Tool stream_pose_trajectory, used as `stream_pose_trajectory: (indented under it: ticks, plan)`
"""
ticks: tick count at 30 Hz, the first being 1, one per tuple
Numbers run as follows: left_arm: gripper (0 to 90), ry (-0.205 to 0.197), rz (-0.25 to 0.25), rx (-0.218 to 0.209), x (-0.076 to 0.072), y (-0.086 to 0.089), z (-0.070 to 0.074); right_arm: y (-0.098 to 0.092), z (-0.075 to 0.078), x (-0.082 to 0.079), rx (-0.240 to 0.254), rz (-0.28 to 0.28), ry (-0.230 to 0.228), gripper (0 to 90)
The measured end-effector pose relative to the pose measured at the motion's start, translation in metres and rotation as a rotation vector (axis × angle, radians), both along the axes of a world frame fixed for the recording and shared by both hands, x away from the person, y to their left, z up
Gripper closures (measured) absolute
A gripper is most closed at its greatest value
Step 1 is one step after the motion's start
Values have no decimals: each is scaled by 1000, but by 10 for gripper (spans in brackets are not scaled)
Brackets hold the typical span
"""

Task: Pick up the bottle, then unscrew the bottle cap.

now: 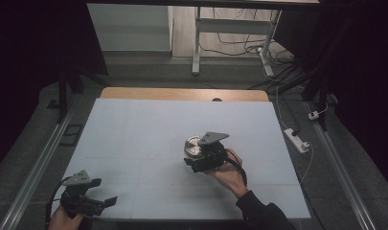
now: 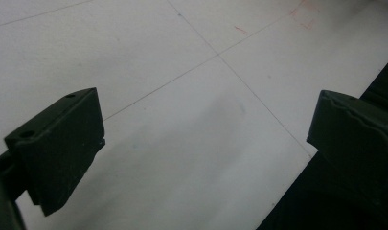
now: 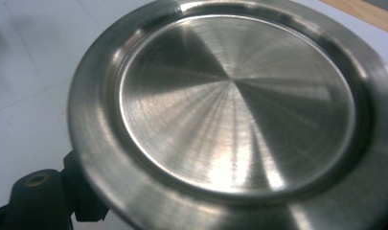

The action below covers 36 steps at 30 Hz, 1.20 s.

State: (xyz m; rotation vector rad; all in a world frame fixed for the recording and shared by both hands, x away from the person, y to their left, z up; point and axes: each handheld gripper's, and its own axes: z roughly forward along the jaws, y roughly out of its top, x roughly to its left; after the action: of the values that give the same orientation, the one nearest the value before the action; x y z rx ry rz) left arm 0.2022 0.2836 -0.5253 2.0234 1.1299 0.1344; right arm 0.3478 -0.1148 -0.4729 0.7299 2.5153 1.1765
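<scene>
One steel plate [image 3: 234, 110] clamped in right tongs [image 1: 197, 154]; left tongs [image 1: 98, 191] spread.

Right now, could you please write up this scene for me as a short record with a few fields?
Surface: white table top over a wooden table edge
Held item: round steel plate, empty, shiny brushed face
Right claw: shut on the steel plate at its rim, near the table's middle
Left claw: jaws wide apart, nothing between them, above the near left corner of the table
Contact between claws: none, they are well apart
</scene>
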Motion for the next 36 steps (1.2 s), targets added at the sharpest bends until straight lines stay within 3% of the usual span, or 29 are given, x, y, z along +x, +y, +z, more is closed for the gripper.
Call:
stream_pose_trajectory:
  ticks: [20, 28, 32, 36]
  plan:
    - [0, 2, -5, 2, 0, -1, 0, 21, -2, -28, -20, 121, 6, 151]
    - [0, 6, -14, 24, 0, -4, 1, 24, -5, -30, -37, 130, -1, 151]
    - [0, 2, -18, 7, 0, -4, 1, 24, -5, -30, -41, 133, -5, 151]
    - [0, -31, -35, -23, 2, -5, 6, 25, -5, -31, -39, 138, -7, 151]
